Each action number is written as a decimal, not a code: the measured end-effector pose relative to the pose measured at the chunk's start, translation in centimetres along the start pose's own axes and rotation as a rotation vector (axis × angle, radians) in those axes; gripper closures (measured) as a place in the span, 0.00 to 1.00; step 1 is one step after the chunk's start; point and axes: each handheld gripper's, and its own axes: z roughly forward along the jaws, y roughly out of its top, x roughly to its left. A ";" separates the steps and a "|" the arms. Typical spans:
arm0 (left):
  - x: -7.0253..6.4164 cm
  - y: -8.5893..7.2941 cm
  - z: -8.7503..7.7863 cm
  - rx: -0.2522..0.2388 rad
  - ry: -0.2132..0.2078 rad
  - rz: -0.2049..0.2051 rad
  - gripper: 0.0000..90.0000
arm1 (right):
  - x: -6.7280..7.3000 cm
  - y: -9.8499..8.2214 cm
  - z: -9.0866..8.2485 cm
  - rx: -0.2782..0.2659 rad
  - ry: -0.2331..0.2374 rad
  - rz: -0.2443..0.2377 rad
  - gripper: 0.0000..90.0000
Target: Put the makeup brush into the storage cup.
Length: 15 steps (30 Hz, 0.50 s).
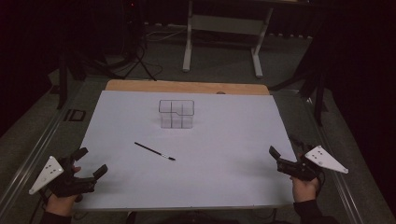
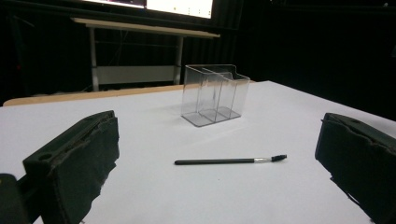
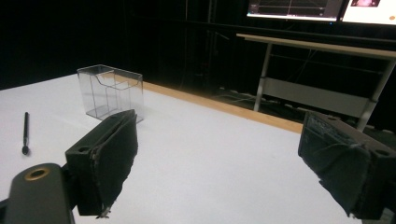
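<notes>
Both hand-held grippers, left and right, gape released either side of the brush lying before the clear organizer; pinching its thin handle carelessly could roll it away.

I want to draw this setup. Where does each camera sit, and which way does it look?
High view: sits above the near table edge, looking forward and down; both hands hold the left claw and right claw.
Left gripper view: rides the left claw, facing the thin black brush; its open jaws show.
Right gripper view: rides the right claw, looking across the white table; open jaws show.
Shared: the clear plastic divided holder.
</notes>
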 end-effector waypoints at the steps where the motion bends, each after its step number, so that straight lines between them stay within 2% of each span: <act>1: 0.0 0.0 0.0 0.004 0.003 0.002 0.00 | 0.0 0.0 0.0 -0.001 -0.005 -0.001 0.13; 7: 0.1 0.8 -0.3 0.027 0.004 -0.024 0.00 | 0.0 0.0 -0.1 -0.001 0.001 0.006 0.13; 8: 0.0 1.1 -0.2 0.050 -0.002 -0.026 0.00 | 0.0 0.0 -0.1 -0.001 0.002 0.005 0.13; 14: -0.4 2.2 0.3 0.128 -0.063 -0.038 0.00 | 0.0 0.0 -0.1 -0.001 0.006 0.005 0.13; 15: -0.3 2.4 0.4 0.146 -0.086 -0.039 0.00 | 0.0 0.0 -0.1 0.000 0.007 0.009 0.13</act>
